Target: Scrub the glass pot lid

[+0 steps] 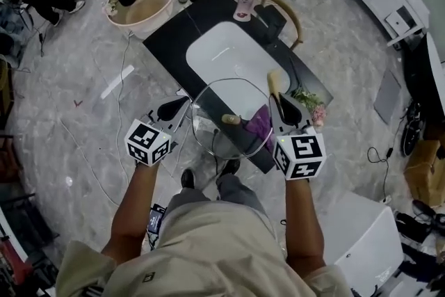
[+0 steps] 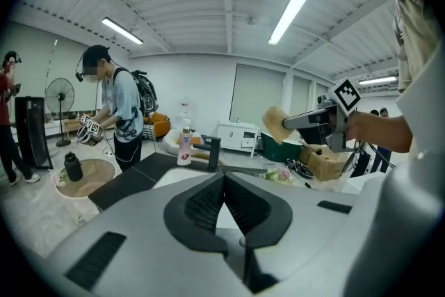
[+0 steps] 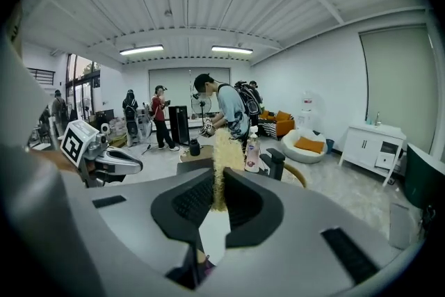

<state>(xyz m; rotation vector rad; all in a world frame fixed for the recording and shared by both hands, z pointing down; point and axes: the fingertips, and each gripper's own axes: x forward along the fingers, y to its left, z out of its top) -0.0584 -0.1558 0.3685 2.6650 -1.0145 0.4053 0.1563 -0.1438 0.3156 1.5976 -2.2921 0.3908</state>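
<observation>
Left claw [image 1: 182,106] — jaws closed, pinching the glass pot lid [image 1: 224,102] at its 9 o'clock rim; the lid is held over the near edge of the counter [image 1: 172,39]. Right claw [image 3: 215,188] — clamped on a tan sponge [image 3: 226,155], at the lid's 2 o'clock rim.

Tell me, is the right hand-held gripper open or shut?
Shut. The right hand-held gripper pinches a tan scrubbing sponge between its jaws.
</observation>
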